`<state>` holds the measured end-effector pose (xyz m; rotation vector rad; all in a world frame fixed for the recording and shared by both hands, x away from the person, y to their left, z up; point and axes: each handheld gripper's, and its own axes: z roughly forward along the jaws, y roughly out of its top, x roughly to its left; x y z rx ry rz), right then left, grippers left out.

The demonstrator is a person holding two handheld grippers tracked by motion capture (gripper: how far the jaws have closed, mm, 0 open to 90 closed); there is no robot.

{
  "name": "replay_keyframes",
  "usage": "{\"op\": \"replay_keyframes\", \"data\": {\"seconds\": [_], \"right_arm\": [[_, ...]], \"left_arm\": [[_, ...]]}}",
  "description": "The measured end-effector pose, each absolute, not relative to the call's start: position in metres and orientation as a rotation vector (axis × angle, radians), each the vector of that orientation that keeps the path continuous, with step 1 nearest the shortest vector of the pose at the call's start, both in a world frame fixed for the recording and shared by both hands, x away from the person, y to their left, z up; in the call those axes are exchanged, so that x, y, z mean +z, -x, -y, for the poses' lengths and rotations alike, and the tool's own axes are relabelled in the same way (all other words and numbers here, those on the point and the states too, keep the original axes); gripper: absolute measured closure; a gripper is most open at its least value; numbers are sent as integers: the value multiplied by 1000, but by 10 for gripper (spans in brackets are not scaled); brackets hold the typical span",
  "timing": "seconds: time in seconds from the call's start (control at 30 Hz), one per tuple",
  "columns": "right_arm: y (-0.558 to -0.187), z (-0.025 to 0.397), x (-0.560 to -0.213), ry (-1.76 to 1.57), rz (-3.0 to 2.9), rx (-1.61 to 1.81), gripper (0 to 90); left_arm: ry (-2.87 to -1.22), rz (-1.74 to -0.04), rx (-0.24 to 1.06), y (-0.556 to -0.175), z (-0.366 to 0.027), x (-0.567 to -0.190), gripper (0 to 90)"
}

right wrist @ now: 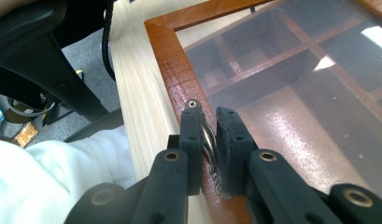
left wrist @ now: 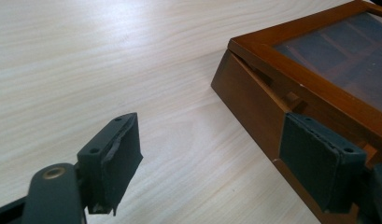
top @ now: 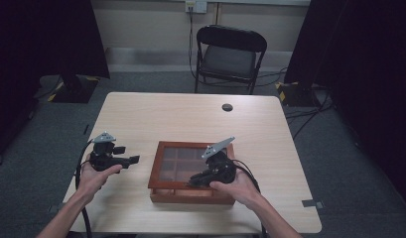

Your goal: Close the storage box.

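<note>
- The wooden box (top: 190,173) with a glass-paned lid sits on the table (top: 156,114), toward the person's edge and a little right of centre; through the glass its dividers show.
- The right gripper (right wrist: 209,116) is at the box's near rim, jaws pinched together on a small metal handle (right wrist: 206,135) fixed to the lid frame. The handle's long axis runs along the jaws, pointing up the frame toward the box's corner.
- The left gripper (left wrist: 216,163) hovers off the box's left side, jaws wide apart and holding nothing. One pad (left wrist: 314,163) is just beside the box's near left corner; the other is out over bare table.
- The lid looks slightly raised at that corner, a dark gap showing under the frame.
- Judging by this, the right hand is the one placed to lift the lid; the left is near enough to steady the box's side.
</note>
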<state>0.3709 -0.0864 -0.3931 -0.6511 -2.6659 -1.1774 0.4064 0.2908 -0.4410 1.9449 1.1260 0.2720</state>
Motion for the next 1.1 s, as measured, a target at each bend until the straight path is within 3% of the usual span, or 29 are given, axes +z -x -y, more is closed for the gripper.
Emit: {"op": "replay_keyframes", "data": {"seconds": [0.9,1.1], "right_arm": [[-367,80,-426,649,2693,-1085,818],[-369,82,-425,751,2677,-1095,617]], "left_arm": [[-1931,-1175,235,-407,-294,-446,215],[-1958,-1192,254,-406,-292,-445,213]]}}
